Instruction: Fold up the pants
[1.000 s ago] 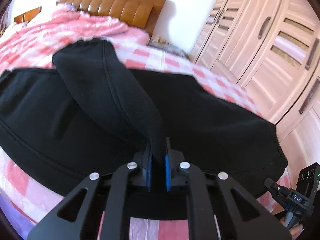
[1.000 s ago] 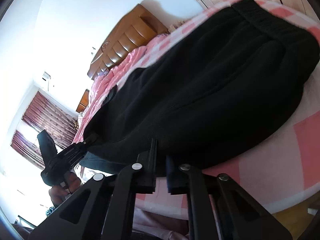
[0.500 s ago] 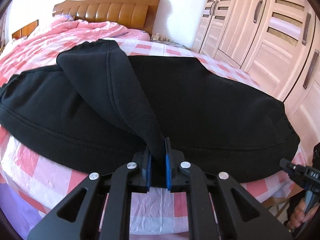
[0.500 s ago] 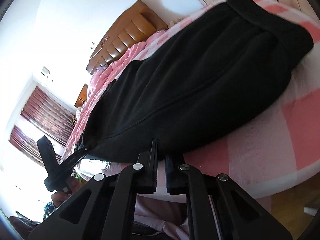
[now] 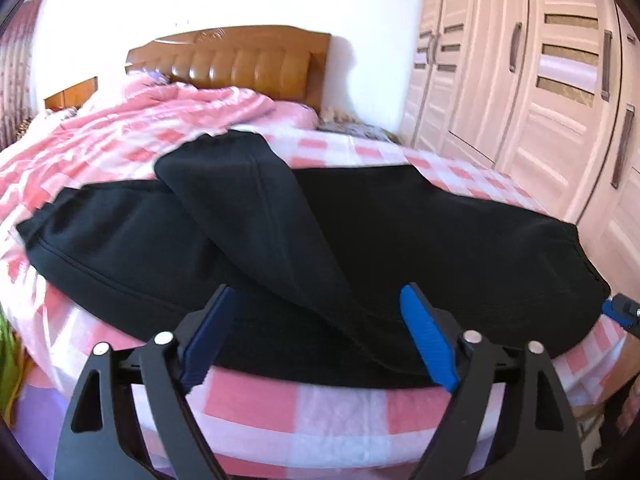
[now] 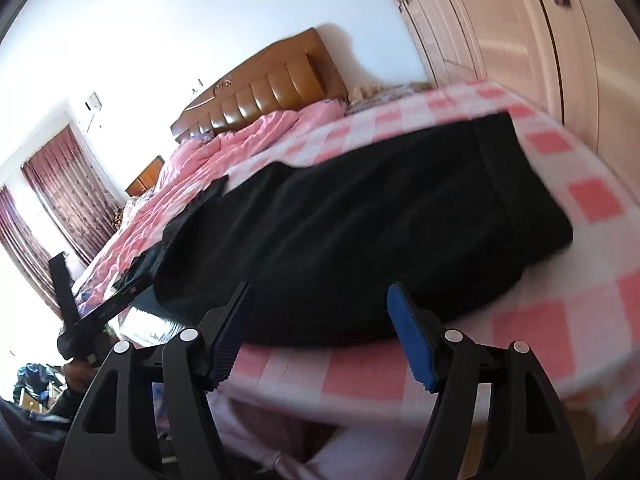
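Black pants (image 5: 420, 240) lie across the near edge of a bed with a pink-and-white checked sheet (image 5: 304, 408). One leg (image 5: 248, 200) is folded diagonally over the rest. My left gripper (image 5: 320, 336) is open and empty, its blue pads just in front of the pants' near edge. In the right wrist view the pants (image 6: 360, 232) lie with the waistband (image 6: 520, 176) at the right. My right gripper (image 6: 320, 332) is open and empty, near the pants' front edge. The left gripper (image 6: 100, 308) shows at the left of that view.
A pink quilt (image 5: 132, 128) is bunched near the brown headboard (image 5: 240, 64). Pale wardrobe doors (image 5: 540, 80) stand to the right of the bed. Curtains (image 6: 52, 200) hang at the far left. The right gripper's tip (image 5: 624, 312) shows at the bed's right corner.
Both grippers have opened. The left one has let go of the folded pant leg, which now lies on the pants. Both grippers have drawn back from the bed edge.
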`<state>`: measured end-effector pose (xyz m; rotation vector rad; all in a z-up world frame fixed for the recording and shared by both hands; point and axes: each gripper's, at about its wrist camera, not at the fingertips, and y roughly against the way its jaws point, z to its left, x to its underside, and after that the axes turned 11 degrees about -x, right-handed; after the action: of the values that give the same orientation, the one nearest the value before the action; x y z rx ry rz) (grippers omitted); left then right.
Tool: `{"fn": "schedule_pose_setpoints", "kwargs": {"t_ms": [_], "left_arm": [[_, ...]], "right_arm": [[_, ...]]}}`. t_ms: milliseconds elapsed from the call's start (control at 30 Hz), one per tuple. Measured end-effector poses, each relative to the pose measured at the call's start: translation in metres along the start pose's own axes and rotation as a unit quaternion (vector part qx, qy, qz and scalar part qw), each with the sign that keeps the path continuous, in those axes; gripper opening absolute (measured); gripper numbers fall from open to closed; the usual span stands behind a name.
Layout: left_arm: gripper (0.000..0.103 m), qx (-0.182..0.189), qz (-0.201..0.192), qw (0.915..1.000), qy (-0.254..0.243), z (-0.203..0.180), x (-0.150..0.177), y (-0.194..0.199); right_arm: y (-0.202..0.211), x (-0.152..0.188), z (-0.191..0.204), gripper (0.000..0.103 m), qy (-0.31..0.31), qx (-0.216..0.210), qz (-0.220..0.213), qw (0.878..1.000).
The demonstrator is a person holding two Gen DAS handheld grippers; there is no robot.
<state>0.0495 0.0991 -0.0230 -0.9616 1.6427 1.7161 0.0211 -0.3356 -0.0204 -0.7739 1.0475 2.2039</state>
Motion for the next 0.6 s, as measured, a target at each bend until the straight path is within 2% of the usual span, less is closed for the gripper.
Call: {"fn": "schedule_pose_setpoints", "kwargs": {"t_ms": [67,100,133,233,300,400,500,567,600], "left_arm": [[0.088,-0.006,-0.001,1.0,0.004,0.006,-0.004,0.001],[0.091,-0.012,0.0,0.9999,0.005,0.01,-0.008,0.0],[0.095,-0.018,0.001,0.9998,0.005,0.013,-0.011,-0.001],[0.097,-0.036,0.011,0.9993,0.001,0.025,-0.031,-0.009],[0.099,-0.044,0.026,0.9986,-0.008,0.029,-0.053,-0.023],[0.099,-0.059,0.055,0.9966,-0.019,0.022,-0.1,-0.062],[0.098,-0.039,0.129,0.99,-0.043,0.0,-0.147,-0.128],[0.097,-0.046,0.159,0.9853,-0.04,-0.008,-0.164,-0.161],[0.092,-0.058,0.176,0.9819,-0.039,-0.011,-0.172,-0.179]], "right_arm": [[-0.02,-0.001,-0.019,0.072,-0.016,0.027,0.038,0.999],[-0.025,0.001,-0.024,0.073,-0.023,0.024,0.05,0.998],[-0.022,0.002,-0.026,0.072,-0.022,0.015,0.038,0.999],[-0.014,-0.006,-0.028,0.072,-0.044,0.01,0.031,0.998],[-0.008,-0.016,-0.02,0.072,-0.029,0.01,0.016,0.999],[-0.011,-0.033,-0.002,0.072,0.003,0.008,0.005,1.0],[-0.024,-0.043,0.008,0.072,0.011,-0.005,0.007,1.0],[-0.033,-0.043,0.014,0.072,0.016,-0.016,0.015,1.0],[-0.039,-0.042,0.016,0.072,0.02,-0.019,0.021,0.999]]}}
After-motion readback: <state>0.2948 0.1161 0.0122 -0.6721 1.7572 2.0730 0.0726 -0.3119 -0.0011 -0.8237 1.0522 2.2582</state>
